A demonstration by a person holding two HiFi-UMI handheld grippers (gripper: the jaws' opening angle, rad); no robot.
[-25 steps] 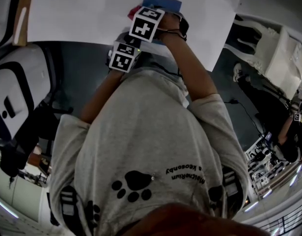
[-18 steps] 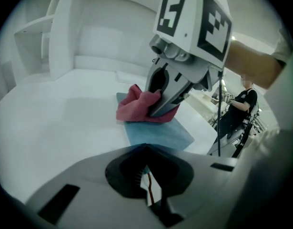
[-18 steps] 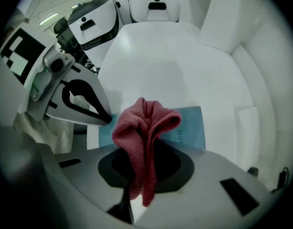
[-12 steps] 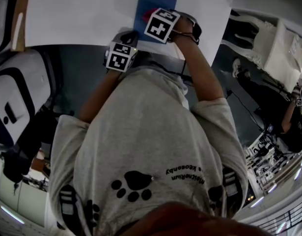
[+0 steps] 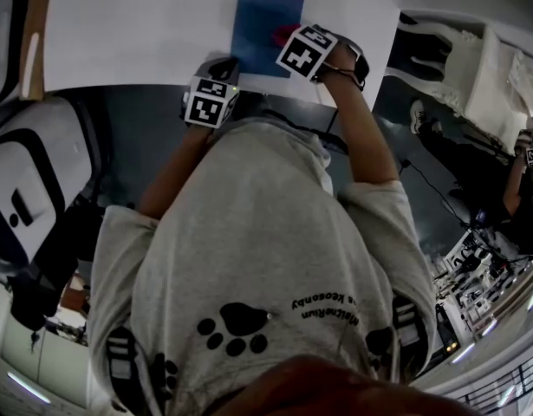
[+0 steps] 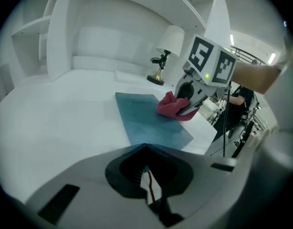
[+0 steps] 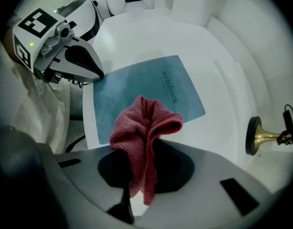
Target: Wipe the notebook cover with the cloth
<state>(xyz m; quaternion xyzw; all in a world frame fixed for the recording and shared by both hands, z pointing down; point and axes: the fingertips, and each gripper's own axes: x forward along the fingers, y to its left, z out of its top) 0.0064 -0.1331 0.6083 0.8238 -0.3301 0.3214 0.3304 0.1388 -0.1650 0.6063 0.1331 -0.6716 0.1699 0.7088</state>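
Note:
A blue notebook lies closed on the white table. My right gripper is shut on a red cloth, which hangs bunched over the notebook's near right part. My left gripper has its jaws shut, tips resting at the notebook's near left edge. In the left gripper view the notebook runs away from the jaws, and the right gripper stands over it with the cloth.
A brass lamp base stands on the table beyond the notebook. White shelving rises behind the table. The table's front edge runs just behind both grippers. A white and black chair sits at the left on the floor.
My right gripper has carried the cloth rightwards across the notebook, and more blue cover now shows to its left. The left gripper has barely moved.

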